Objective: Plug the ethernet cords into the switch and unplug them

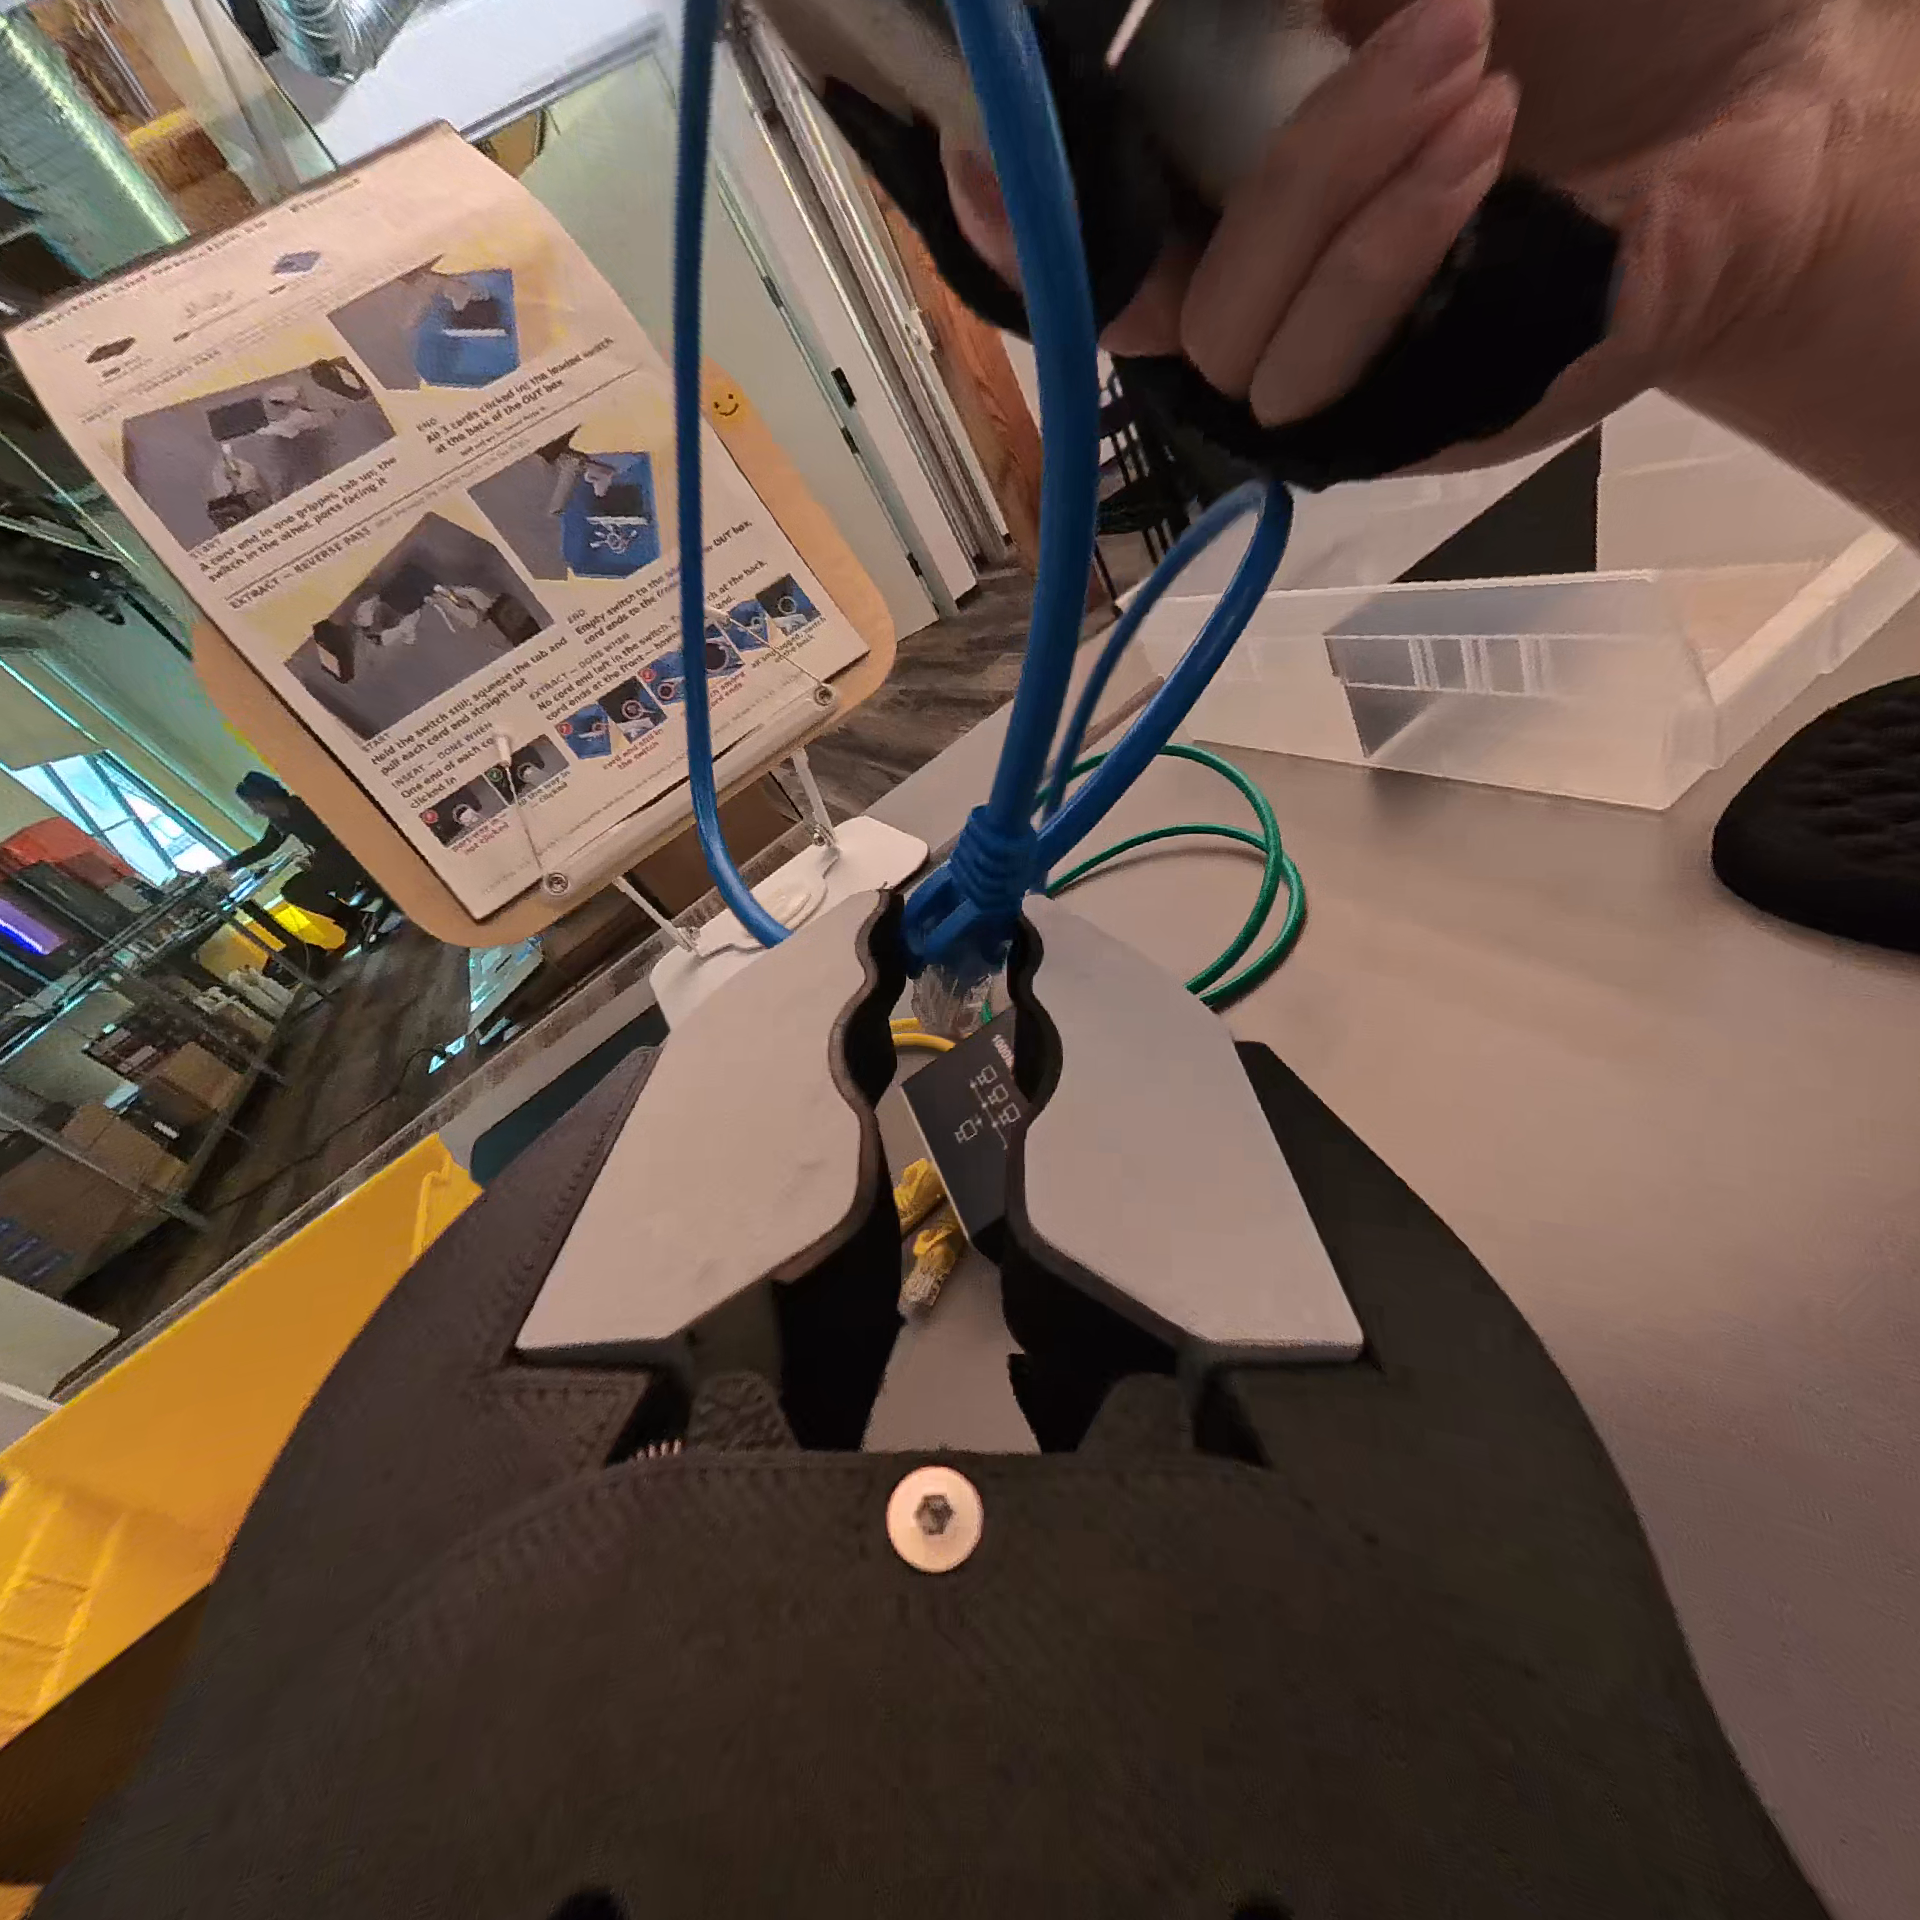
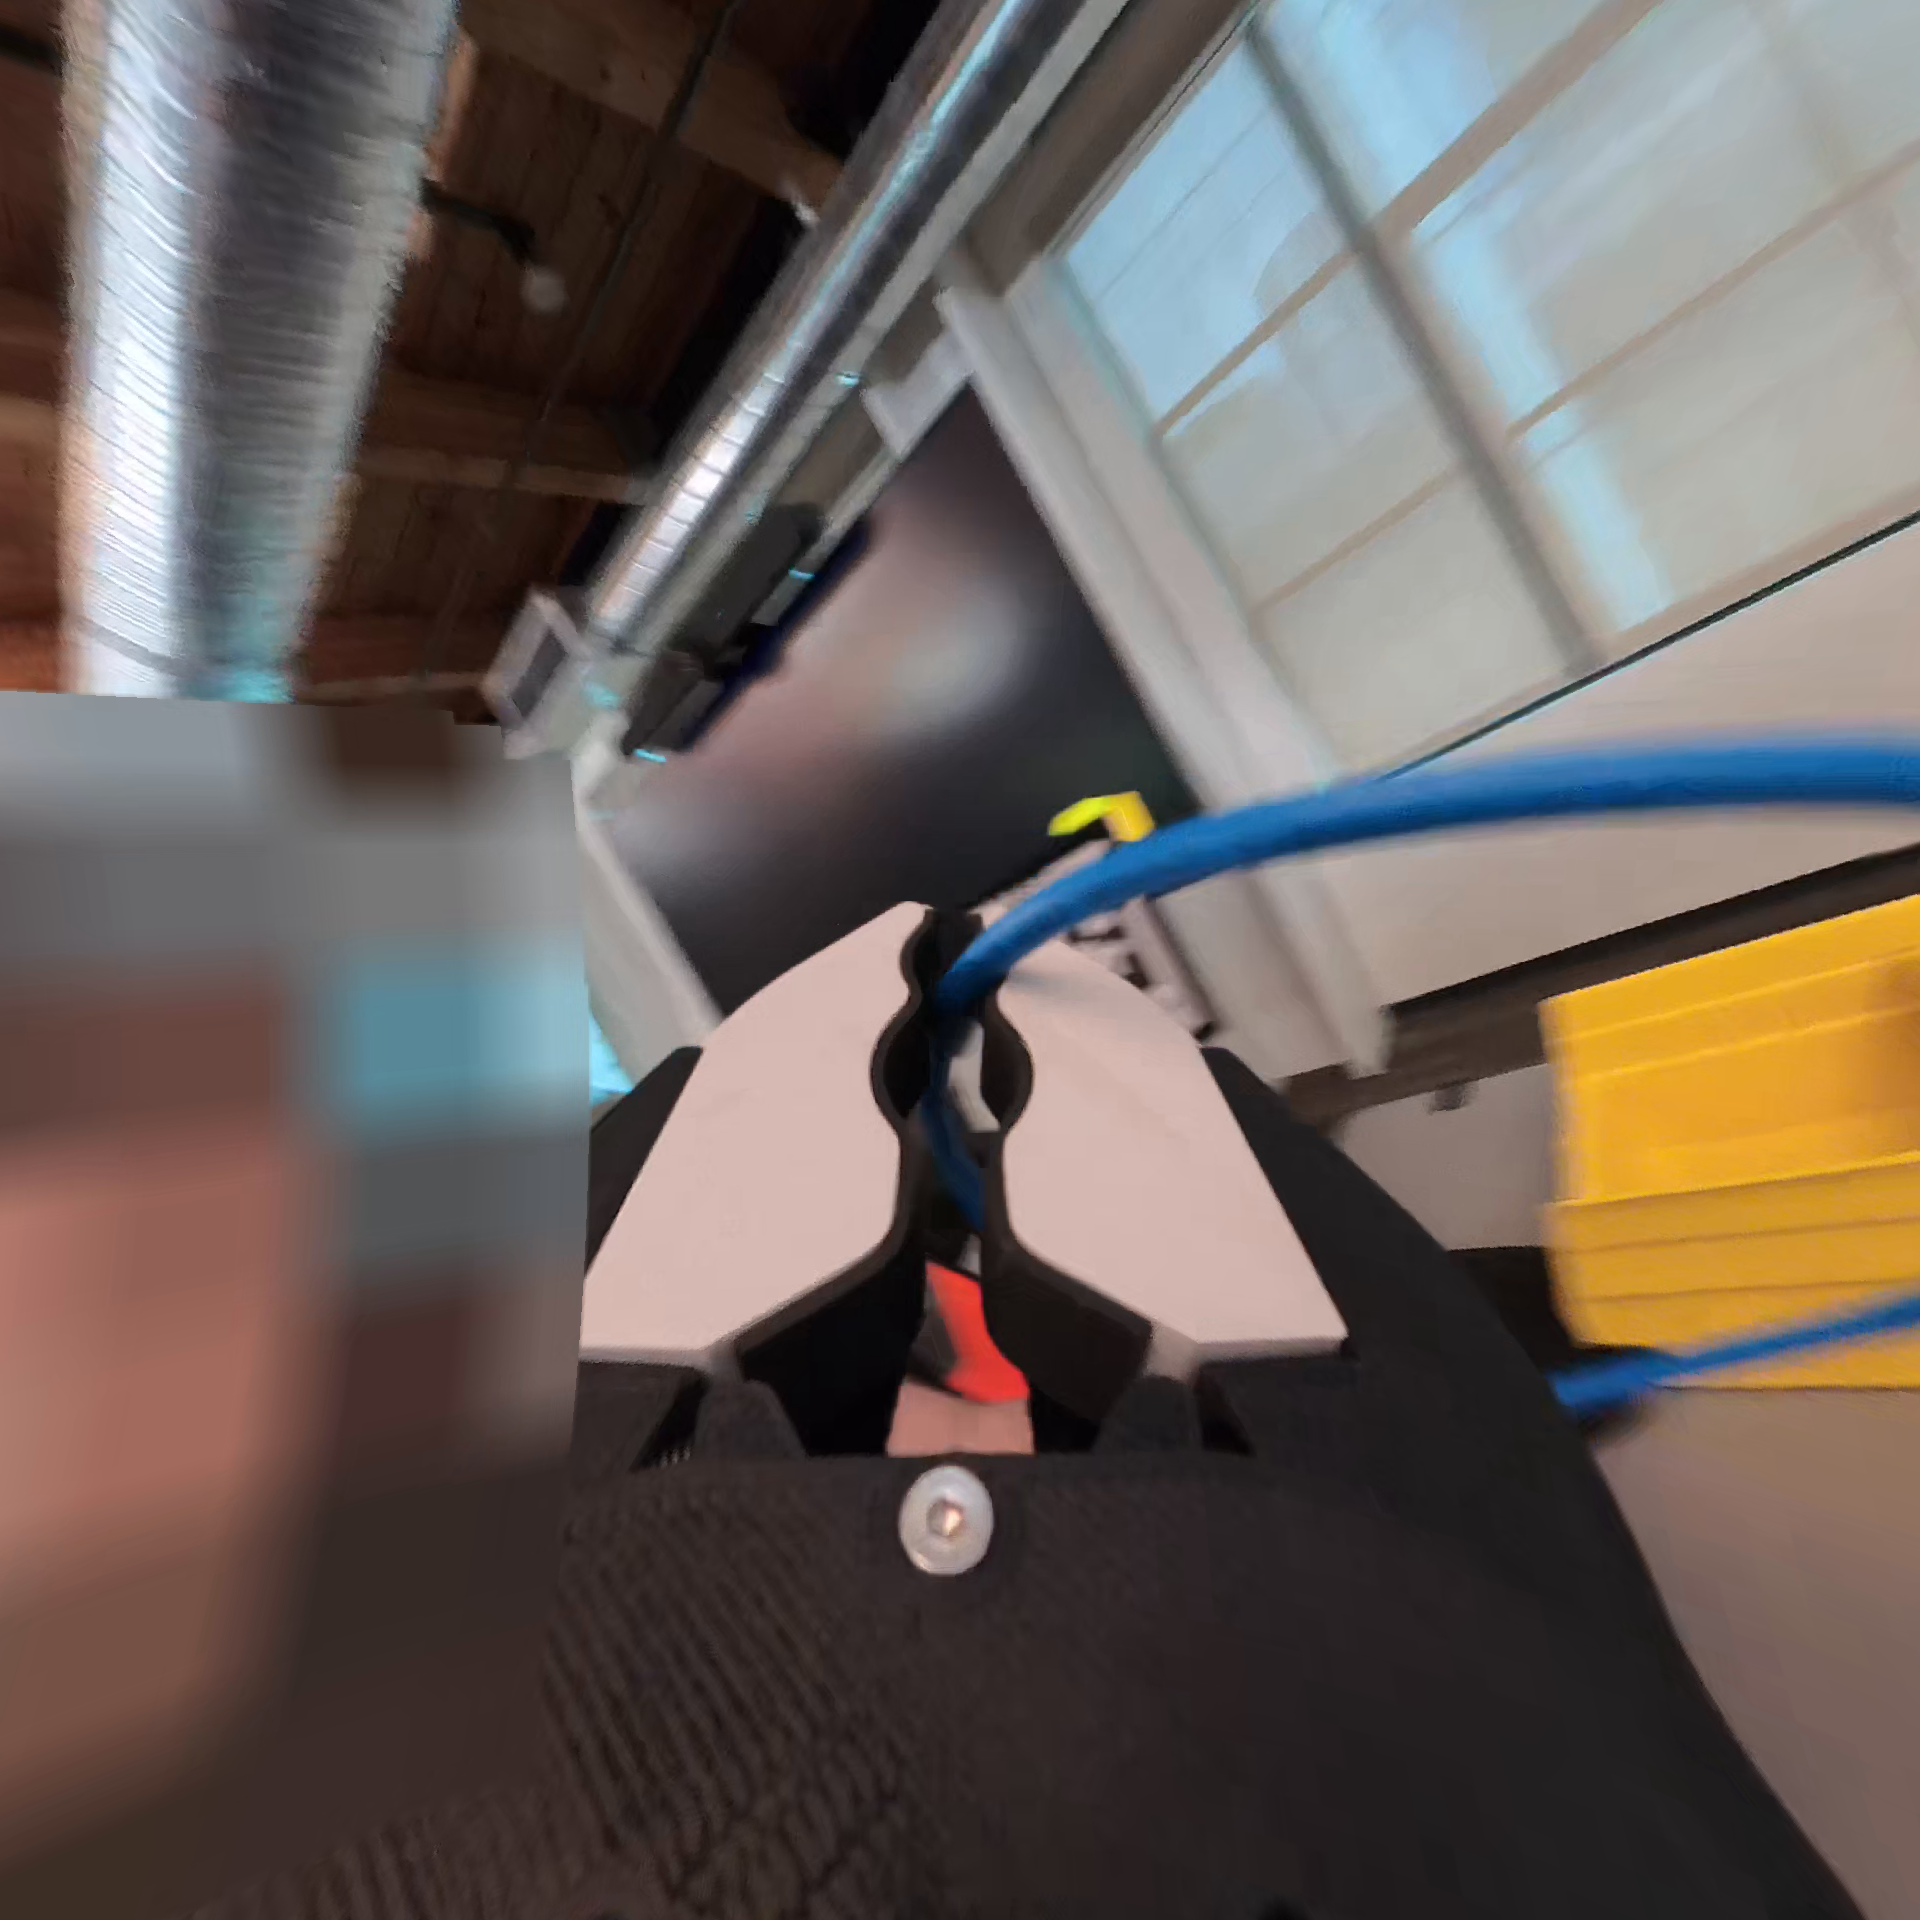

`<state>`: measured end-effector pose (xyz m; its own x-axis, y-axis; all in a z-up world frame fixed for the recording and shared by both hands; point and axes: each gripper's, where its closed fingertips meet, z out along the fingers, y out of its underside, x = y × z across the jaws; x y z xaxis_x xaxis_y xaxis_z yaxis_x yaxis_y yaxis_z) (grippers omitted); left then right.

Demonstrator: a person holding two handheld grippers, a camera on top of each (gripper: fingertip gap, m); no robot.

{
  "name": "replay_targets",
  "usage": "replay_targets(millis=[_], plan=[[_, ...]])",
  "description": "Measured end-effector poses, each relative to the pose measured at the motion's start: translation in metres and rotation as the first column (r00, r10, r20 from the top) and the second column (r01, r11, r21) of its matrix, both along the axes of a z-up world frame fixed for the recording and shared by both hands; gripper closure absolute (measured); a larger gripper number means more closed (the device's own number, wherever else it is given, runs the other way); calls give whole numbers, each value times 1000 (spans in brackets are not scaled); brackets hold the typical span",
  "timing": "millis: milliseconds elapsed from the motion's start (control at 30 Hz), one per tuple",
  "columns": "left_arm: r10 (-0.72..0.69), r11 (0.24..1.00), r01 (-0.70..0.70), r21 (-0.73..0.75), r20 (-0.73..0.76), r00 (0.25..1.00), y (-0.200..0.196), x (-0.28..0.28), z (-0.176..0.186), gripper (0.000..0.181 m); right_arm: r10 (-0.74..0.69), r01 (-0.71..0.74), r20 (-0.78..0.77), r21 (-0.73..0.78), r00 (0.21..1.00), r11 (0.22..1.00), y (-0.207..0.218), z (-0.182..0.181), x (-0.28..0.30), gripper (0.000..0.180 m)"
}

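In the left wrist view my left gripper [image 1: 956, 951] is shut on the plug end of a blue ethernet cord [image 1: 1049, 520], its clear plug [image 1: 951, 997] pointing down. Below, between the fingers, a dark switch [image 1: 961, 1127] lies on the grey table [image 1: 1507, 1195] with yellow cord plugs [image 1: 925, 1236] beside it. The blue cord loops up to a hand [image 1: 1507, 208] holding the other gripper's black body. In the blurred right wrist view my right gripper [image 2: 956, 997] points upward and is shut on the blue cord [image 2: 1351, 805], which runs off to the right.
A green cord [image 1: 1262, 883] lies coiled on the table behind the left gripper. An instruction sheet on a stand [image 1: 447, 540] is at the back left. A clear plastic bin [image 1: 1507, 675] is at the back right, a yellow bin [image 1: 156, 1455] at the left, also in the right wrist view [image 2: 1714, 1143].
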<state>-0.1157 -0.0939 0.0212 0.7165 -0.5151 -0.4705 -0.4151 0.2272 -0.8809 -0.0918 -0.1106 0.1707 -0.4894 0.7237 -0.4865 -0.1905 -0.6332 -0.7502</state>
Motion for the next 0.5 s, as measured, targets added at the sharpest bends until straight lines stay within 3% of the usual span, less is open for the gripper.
replay_targets(millis=[33, 167, 233, 333, 433, 500], plan=[[0, 1000, 0, -3, -13, 1000, -2, -3, 2, 163, -43, 43, 5, 54, 999, 998, 3, -1, 1, 173], [29, 999, -31, -9, -120, 992, -7, -14, 9, 163, -133, 112, 66, 261, 989, 959, 3, -14, 0, 152], [41, 999, -41, 3, -170, 985, -11, -16, 14, 163, -95, 61, 95, 308, 991, 949, -7, -20, 0, 136], [8, 999, -13, -30, -155, 988, -19, -12, 23, 165, -97, -37, 299, 414, 949, 909, -17, -56, -11, 123], [23, 999, -27, -21, -151, 988, -19, -14, 32, 166, -130, -101, 381, 531, 916, 841, -29, -76, -18, 121], [32, 999, -31, 6, -169, 985, -19, -13, 36, 166, -252, -51, 423, 586, 870, 809, -19, -86, -28, 138]])
